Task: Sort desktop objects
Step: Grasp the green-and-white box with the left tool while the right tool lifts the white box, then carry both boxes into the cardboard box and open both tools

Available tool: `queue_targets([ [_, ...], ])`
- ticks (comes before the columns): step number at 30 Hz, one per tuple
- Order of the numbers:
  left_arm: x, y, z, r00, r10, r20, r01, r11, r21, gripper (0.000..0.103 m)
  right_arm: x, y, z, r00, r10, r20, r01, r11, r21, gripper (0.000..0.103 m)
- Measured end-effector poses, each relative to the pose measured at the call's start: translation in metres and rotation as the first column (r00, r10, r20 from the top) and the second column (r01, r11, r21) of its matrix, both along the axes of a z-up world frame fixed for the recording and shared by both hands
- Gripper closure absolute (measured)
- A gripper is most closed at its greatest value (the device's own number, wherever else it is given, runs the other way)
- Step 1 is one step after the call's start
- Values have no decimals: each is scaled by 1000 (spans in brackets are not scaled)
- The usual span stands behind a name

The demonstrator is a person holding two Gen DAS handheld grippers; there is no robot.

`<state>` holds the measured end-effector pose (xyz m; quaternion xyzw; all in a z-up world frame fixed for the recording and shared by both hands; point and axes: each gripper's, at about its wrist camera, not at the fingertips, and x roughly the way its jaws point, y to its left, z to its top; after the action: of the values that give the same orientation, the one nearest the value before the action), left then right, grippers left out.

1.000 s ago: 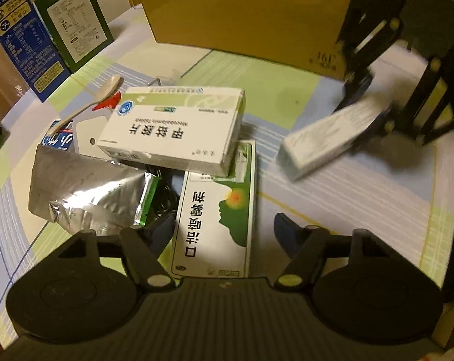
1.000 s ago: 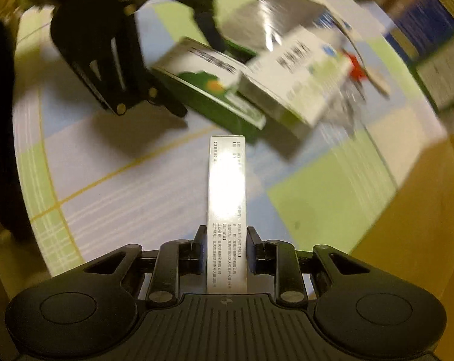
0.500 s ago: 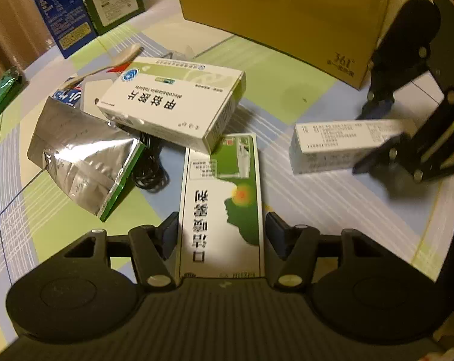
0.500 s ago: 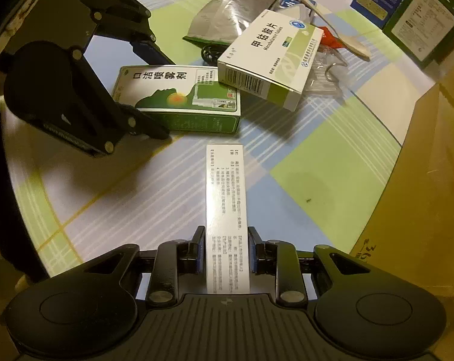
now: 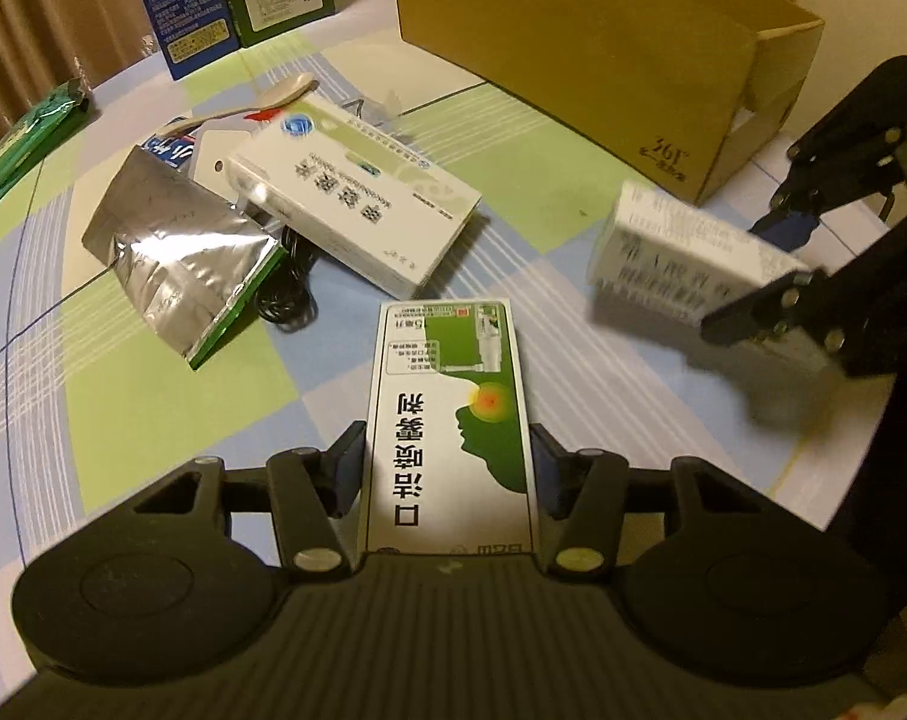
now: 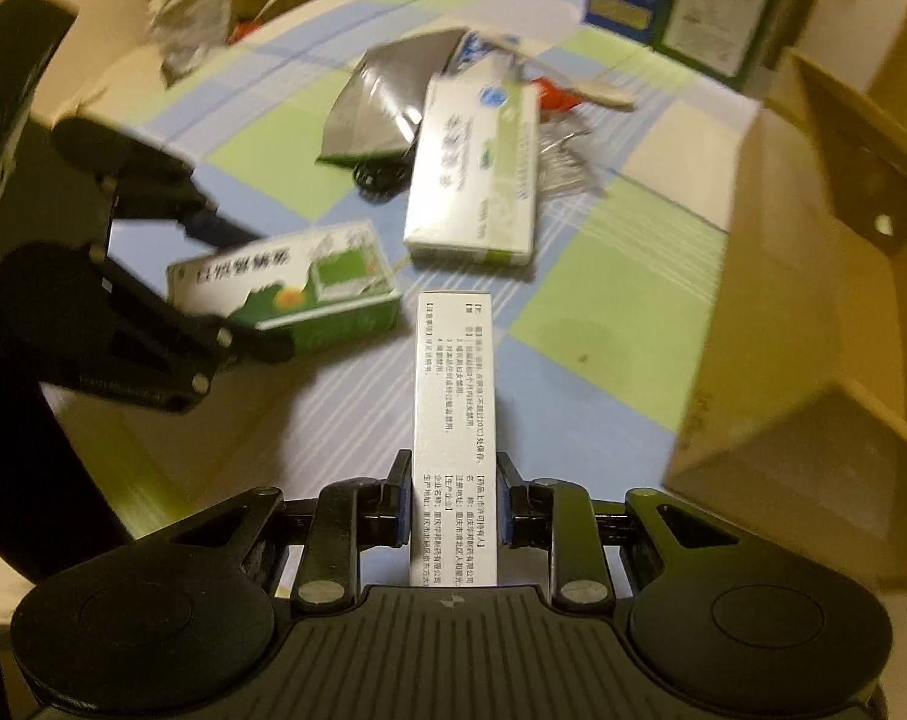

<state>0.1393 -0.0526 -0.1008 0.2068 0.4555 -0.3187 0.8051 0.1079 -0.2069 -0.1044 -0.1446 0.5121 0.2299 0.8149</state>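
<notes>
**Both claws hold medicine boxes over bench**

Left claw [image 5: 447, 468] closing on green-and-white spray box [image 5: 450, 414], pads at both long sides, box pointing straight ahead from it. Right claw [image 6: 453, 504] clamped on narrow white box [image 6: 453, 420], which sticks out ahead, clear of the checked bench [image 6: 603, 312]. Beyond left claw: white tablet box [image 5: 357, 210], silver foil pouch [image 5: 177, 252], black cable coil [image 5: 288, 294]. Cardboard box [image 5: 579, 54] ahead-right of it.

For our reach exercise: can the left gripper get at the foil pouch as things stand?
Probably not: the left gripper is closing on the green spray box. The foil pouch itself lies uncovered nearby.
</notes>
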Motion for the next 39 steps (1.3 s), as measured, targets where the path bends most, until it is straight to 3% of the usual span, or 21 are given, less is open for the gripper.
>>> queue_targets([
  [11,-26,-22,48,997,-21,74,24,999,-36,53,-34,-38,64,983,-145,115,139,989,58,80],
  [20,-24,-44,79,996,-14,86,22,995,-100,53,-46,-77,106,952,-244,182,224,967,124,80],
  [29,4,-114,135,986,-23,164,58,976,-211,53,-2,-143,153,883,-397,249,364,916,170,80],
  [34,26,-166,150,980,-24,196,78,959,-273,53,41,-180,149,862,-462,207,427,884,191,80],
  [39,44,-208,136,974,-48,220,110,953,-282,53,74,-207,133,847,-507,156,477,857,194,80],
])
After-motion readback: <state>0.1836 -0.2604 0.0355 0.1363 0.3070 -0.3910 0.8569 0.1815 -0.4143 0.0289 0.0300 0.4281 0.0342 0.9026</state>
